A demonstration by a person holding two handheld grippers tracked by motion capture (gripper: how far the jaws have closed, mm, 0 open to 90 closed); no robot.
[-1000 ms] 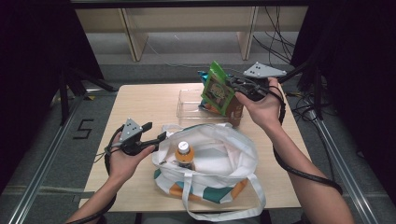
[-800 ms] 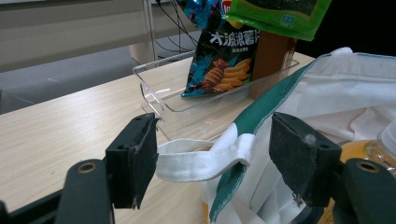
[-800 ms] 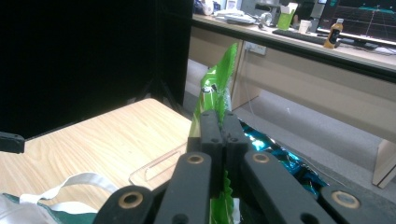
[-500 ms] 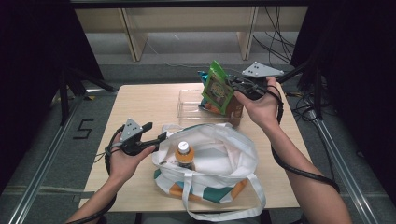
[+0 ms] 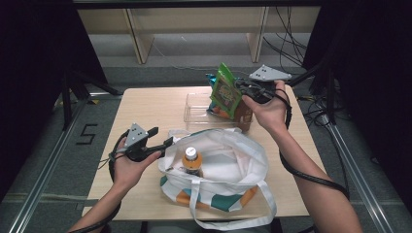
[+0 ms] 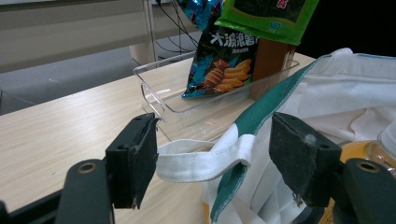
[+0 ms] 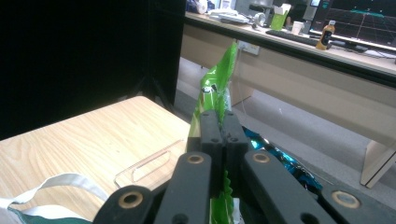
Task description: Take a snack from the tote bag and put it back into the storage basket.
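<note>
Here, the right gripper (image 5: 238,92) pinches a green snack packet (image 5: 224,92) above the clear tray (image 5: 194,112); the left gripper (image 6: 219,154), jaws wide, brackets the tote bag (image 5: 233,160) handle (image 6: 201,158) unclamped. Risk: the bag's mouth sags, and the packet lands outside.

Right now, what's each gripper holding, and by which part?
Right gripper: shut on green snack bag, pinching its edge. Left gripper: open around the tote bag's handle, gripping nothing.

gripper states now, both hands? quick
Left gripper: open, jaws either side of the white fabric handle of the white tote bag, not pressing it.
Right gripper: shut on the green foil snack packet.
</note>
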